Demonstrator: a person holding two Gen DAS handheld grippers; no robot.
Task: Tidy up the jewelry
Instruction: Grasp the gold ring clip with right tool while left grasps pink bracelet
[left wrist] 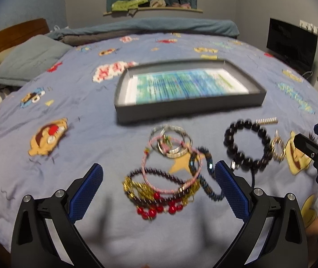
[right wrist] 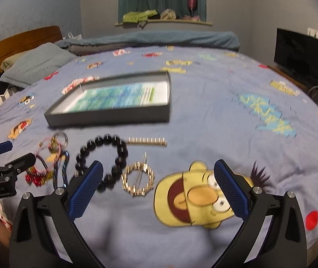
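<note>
A pile of bracelets [left wrist: 167, 174] lies on the blue bedspread: pink cord, silver bangles, gold and red beads, a dark blue chain. My left gripper [left wrist: 159, 178] is open and empty, its fingers either side of the pile, just above it. A black bead bracelet [left wrist: 246, 147] [right wrist: 105, 158], a gold link bracelet [right wrist: 138, 179] and a gold bar piece [right wrist: 146, 141] lie to the right. My right gripper [right wrist: 158, 178] is open and empty, above the bedspread right of the gold bracelet. A grey tray [left wrist: 188, 107] [right wrist: 109, 116] sits behind the jewelry.
A grey pillow [left wrist: 29, 60] and wooden headboard [left wrist: 13, 33] are at the far left. A folded blanket [left wrist: 150, 26] lies along the far edge of the bed. A black screen [right wrist: 299, 53] stands at the right wall. The right gripper shows in the left wrist view [left wrist: 310, 149].
</note>
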